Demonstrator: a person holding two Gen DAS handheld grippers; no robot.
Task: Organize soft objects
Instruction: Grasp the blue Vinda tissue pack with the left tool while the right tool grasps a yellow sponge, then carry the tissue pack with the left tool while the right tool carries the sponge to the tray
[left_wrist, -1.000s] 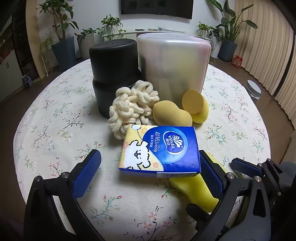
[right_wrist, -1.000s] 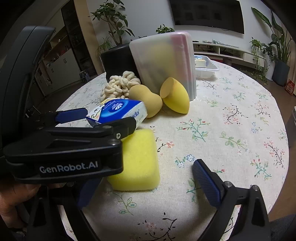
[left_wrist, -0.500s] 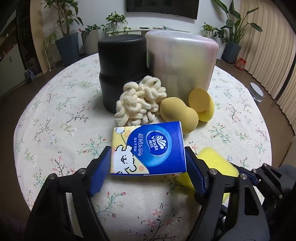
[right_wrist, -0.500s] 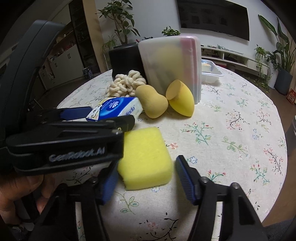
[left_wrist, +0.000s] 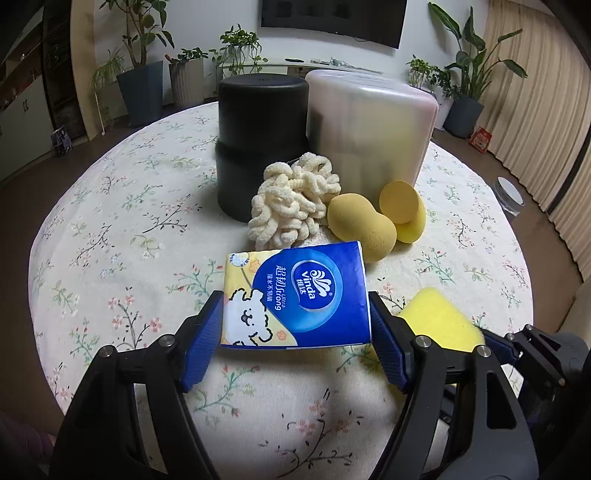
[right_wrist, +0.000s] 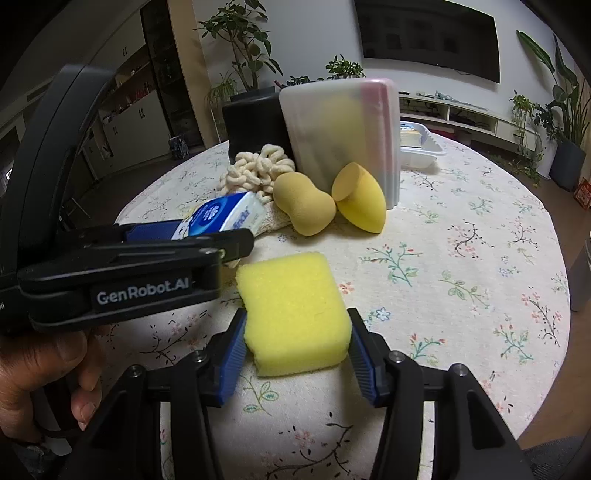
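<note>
Tissue pack (left_wrist: 295, 295): blue and yellow, says "Vinda" and "Ultra Strong", with a sheep drawing. It sits at the front of the desk (left_wrist: 110, 229).
Left hand-held gripper (left_wrist: 295, 332): says "GenRobot.AI". Its jaws just closed in and now squeeze the pack's two sides.
Yellow sponge (right_wrist: 293, 312): right beside the pack.
Right hand-held gripper (right_wrist: 295, 354): jaws just closed in and now pinch the sponge.
Behind: fluffy cream scrubber (left_wrist: 291, 203), two makeup sponges (left_wrist: 362, 225), black tub (left_wrist: 258, 144), cloudy box (left_wrist: 369, 129).
</note>
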